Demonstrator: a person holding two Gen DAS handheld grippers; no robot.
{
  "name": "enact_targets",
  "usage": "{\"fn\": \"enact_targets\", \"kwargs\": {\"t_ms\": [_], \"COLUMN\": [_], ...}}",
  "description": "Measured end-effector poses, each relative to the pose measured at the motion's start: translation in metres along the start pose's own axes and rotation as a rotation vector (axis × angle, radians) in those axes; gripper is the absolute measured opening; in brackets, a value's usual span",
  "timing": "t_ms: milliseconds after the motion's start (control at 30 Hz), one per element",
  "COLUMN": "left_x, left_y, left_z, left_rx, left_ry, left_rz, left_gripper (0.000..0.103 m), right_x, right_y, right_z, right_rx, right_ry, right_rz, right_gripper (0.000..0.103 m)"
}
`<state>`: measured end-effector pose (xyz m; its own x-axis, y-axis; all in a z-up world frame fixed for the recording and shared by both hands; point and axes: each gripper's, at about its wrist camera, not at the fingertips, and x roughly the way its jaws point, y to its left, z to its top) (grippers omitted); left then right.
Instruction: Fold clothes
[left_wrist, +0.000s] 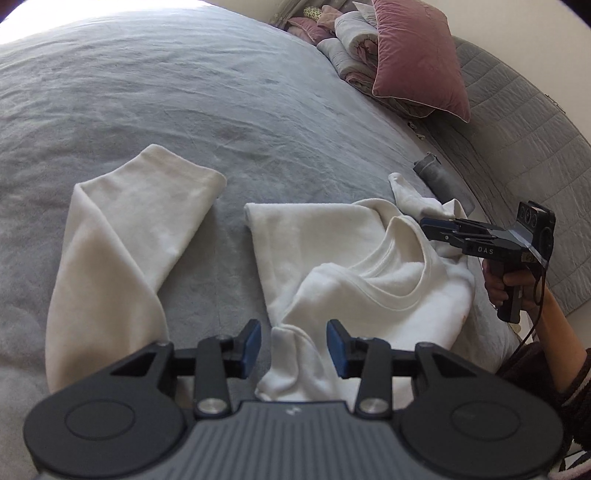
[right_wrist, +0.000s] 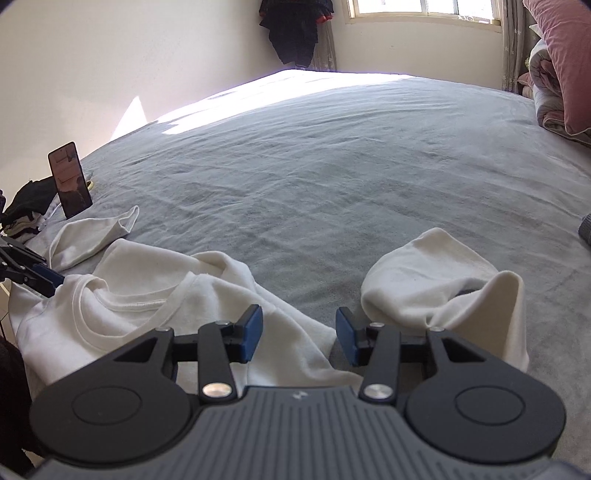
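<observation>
A white long-sleeved shirt (left_wrist: 351, 258) lies rumpled on the grey bed cover (left_wrist: 184, 92), its neckline (left_wrist: 399, 284) facing up. One sleeve (left_wrist: 122, 240) stretches out bent to the left; the other sleeve (left_wrist: 417, 195) lies crumpled at the far right. My left gripper (left_wrist: 294, 347) is open, low over a fold of the shirt's shoulder that sits between its blue pads. In the right wrist view my right gripper (right_wrist: 299, 334) is open above the shirt (right_wrist: 155, 295) edge, beside a sleeve cuff (right_wrist: 443, 273). A hand holds the right gripper (left_wrist: 430, 229) over the collar.
A pink pillow (left_wrist: 417, 62) and rolled quilts (left_wrist: 351, 48) sit by the quilted grey headboard (left_wrist: 517, 147). A small grey item (left_wrist: 432, 173) lies near the shirt. A propped phone (right_wrist: 70, 181) and dark clothes (right_wrist: 33, 199) sit at the bed's left edge.
</observation>
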<state>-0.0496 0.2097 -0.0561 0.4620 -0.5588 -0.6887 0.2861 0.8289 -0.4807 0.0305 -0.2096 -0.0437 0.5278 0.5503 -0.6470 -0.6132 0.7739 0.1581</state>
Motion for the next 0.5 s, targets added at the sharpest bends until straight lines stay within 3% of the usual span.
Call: {"fn": "enact_targets", "kwargs": {"t_ms": [100, 167, 300, 500], "left_x": [0.012, 0.015, 0.010, -0.009], "left_y": [0.000, 0.000, -0.005, -0.020], "left_z": [-0.002, -0.004, -0.007, -0.004], "left_rx": [-0.025, -0.039, -0.020, 0.049], "left_ry": [0.030, 0.035, 0.005, -0.114], "left_rz": [0.018, 0.015, 0.027, 0.062], "left_gripper": [0.038, 0.030, 0.020, 0.013], "right_x": [0.010, 0.012, 0.010, -0.010], "right_y": [0.014, 0.024, 0.042, 0.046], "right_z": [-0.004, -0.008, -0.015, -0.011], "right_rx": [-0.072, -0.123, -0.211, -0.212], "right_ry": [0.026, 0.018, -0.009, -0.095], "right_rz": [-0.014, -0.035, -0.052, -0.123], "right_gripper": [0.048, 0.042, 0.015, 0.010]}}
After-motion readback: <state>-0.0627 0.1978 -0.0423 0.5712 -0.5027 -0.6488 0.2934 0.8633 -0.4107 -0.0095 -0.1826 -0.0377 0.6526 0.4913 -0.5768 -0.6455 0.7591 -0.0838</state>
